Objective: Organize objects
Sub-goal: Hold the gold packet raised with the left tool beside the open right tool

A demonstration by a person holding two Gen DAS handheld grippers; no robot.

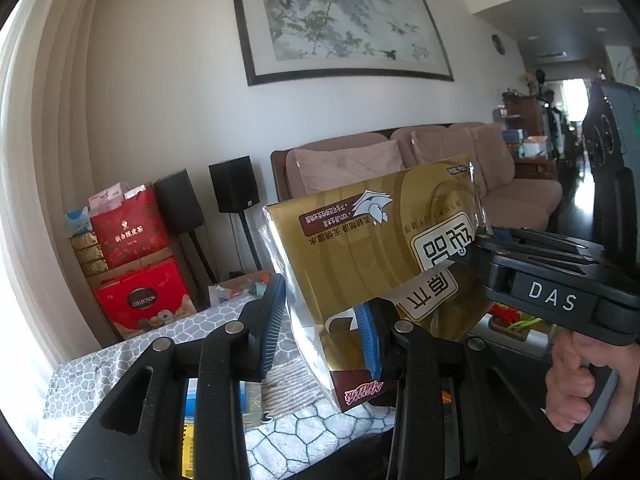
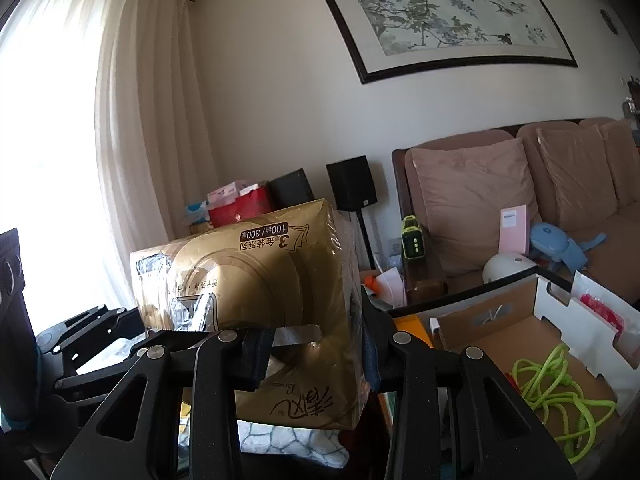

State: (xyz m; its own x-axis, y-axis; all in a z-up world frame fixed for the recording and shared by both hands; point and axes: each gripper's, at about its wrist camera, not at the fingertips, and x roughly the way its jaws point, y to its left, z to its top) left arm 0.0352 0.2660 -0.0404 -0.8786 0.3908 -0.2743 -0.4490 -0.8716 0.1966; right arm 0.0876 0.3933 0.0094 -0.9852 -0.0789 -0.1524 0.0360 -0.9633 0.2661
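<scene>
Both grippers are sharing one load: the gold tissue pack [image 1: 372,248], wrapped in clear film, is being held up off the worktop [image 1: 80,372] and its patterned cloth, tilted, between the two tools. In the right wrist view the right gripper [image 2: 316,350] is clamping the near end of the pack [image 2: 256,300], its fingers [image 2: 256,354] pressing into the film on either side, so it is holding the pack firmly. In the left wrist view the left gripper [image 1: 320,328] is standing narrowly parted around the pack's lower corner; the blue pad on one side is touching the wrap, but the other pad is standing apart from it, so whether this side is truly gripping cannot be told. The step in hand looks like carrying the pack toward a place for it, probably the open cardboard box [image 2: 520,320] that is already holding a green cable [image 2: 560,396]. The next move is calling for both hands travelling together so the soft pack is not twisting or slipping out.
</scene>
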